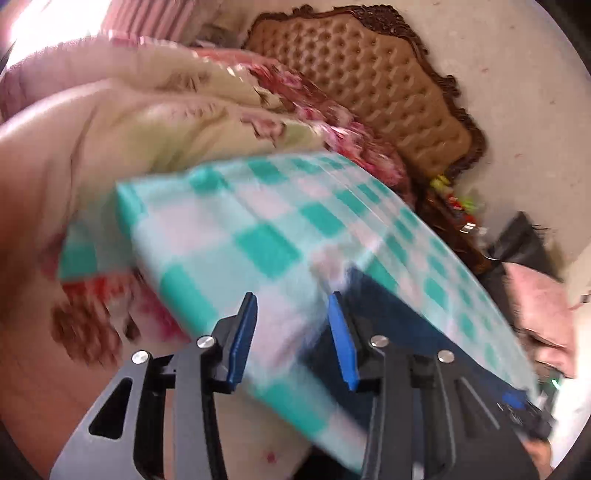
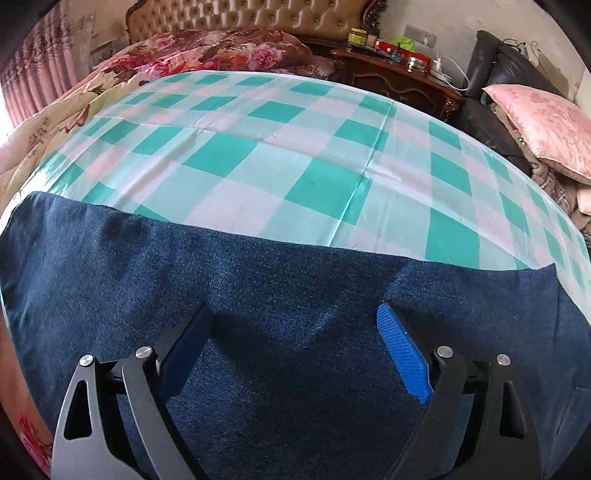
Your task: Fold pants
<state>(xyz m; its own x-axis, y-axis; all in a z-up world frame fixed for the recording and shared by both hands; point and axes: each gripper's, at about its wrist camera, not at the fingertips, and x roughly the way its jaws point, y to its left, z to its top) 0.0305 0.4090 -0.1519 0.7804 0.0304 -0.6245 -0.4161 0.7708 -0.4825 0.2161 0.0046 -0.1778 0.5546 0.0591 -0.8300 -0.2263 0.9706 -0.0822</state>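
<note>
Dark blue pants (image 2: 295, 288) lie flat across the near part of a teal and white checked sheet (image 2: 258, 155) on the bed. My right gripper (image 2: 295, 317) is open just above the pants, its blue fingers (image 2: 404, 354) spread wide with nothing between them. In the blurred left wrist view my left gripper (image 1: 291, 306) is open and empty over the checked sheet (image 1: 236, 229). A strip of the blue pants (image 1: 399, 317) shows beside and behind its right finger. The other gripper's blue tip (image 1: 517, 400) shows at the far right.
A floral quilt (image 2: 207, 51) is bunched toward the tufted tan headboard (image 2: 258, 18). A dark wooden nightstand (image 2: 402, 81) with jars stands beside the bed. A black sofa (image 2: 495, 118) with a pink pillow (image 2: 543, 125) is at the right.
</note>
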